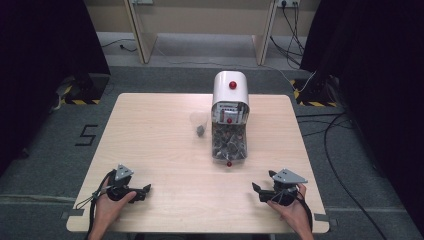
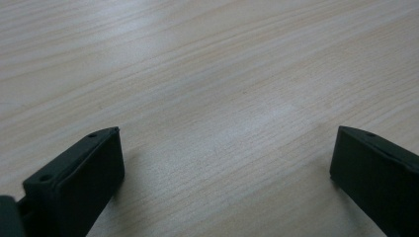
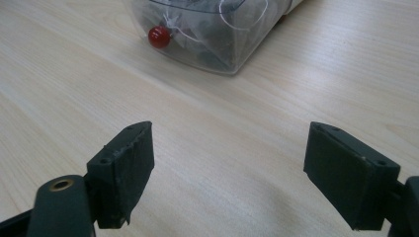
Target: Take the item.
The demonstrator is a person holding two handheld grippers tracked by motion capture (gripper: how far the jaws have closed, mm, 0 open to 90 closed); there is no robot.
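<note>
In the high view, a dispenser (image 1: 230,117) with a white top and a clear bin of dark pieces is seen at upper centre of the table (image 1: 150,150), its long axis running up and down the frame. A small clear cup (image 1: 199,124) stands just left of it. The right gripper (image 1: 260,191), at lower right, is judged the nearer; the left gripper (image 1: 145,190) rests at lower left. Both are held with jaws wide apart and nothing between them. In the right gripper view the bin's red knob (image 3: 159,36) is seen at upper left, the bin being cut off by the top edge; its contents are hard to make out
</note>
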